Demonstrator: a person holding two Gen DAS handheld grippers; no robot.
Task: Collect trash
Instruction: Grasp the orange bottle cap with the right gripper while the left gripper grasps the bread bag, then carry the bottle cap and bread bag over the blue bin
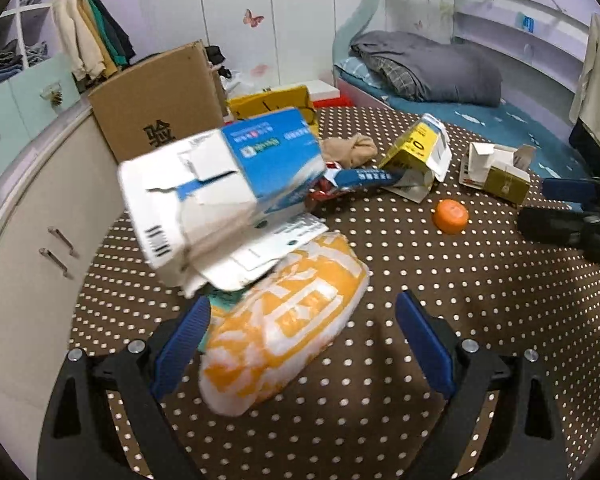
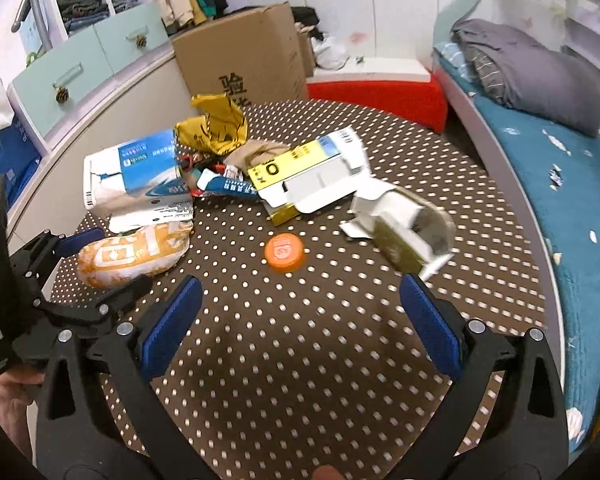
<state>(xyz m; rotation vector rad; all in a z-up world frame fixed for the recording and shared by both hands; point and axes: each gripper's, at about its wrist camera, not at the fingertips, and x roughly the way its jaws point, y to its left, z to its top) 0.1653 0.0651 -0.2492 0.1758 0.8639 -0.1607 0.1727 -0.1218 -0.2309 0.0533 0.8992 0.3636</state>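
Trash lies on a brown polka-dot table [image 1: 420, 300] [image 2: 300, 340]. An orange-and-white bag [image 1: 284, 320] [image 2: 136, 254] lies between the fingers of my open left gripper [image 1: 304, 332]. A torn blue-and-white carton [image 1: 224, 184] [image 2: 136, 176] rests just behind it. A yellow box [image 1: 418, 150] [image 2: 304, 176], a white-and-olive box [image 1: 496, 172] [image 2: 404, 230] and an orange cap [image 1: 451, 216] [image 2: 285, 257] lie farther out. My right gripper [image 2: 300, 308] is open and empty, in front of the cap; it shows at the right edge of the left wrist view [image 1: 572, 216].
A big cardboard box [image 1: 156, 104] [image 2: 244, 56] stands at the table's far left. A yellow crumpled bag [image 2: 216, 124], a tan cloth [image 1: 350, 152] and a blue wrapper [image 2: 228, 188] lie in the pile. Cabinets [image 1: 28, 240] are left, a bed [image 2: 540, 140] right.
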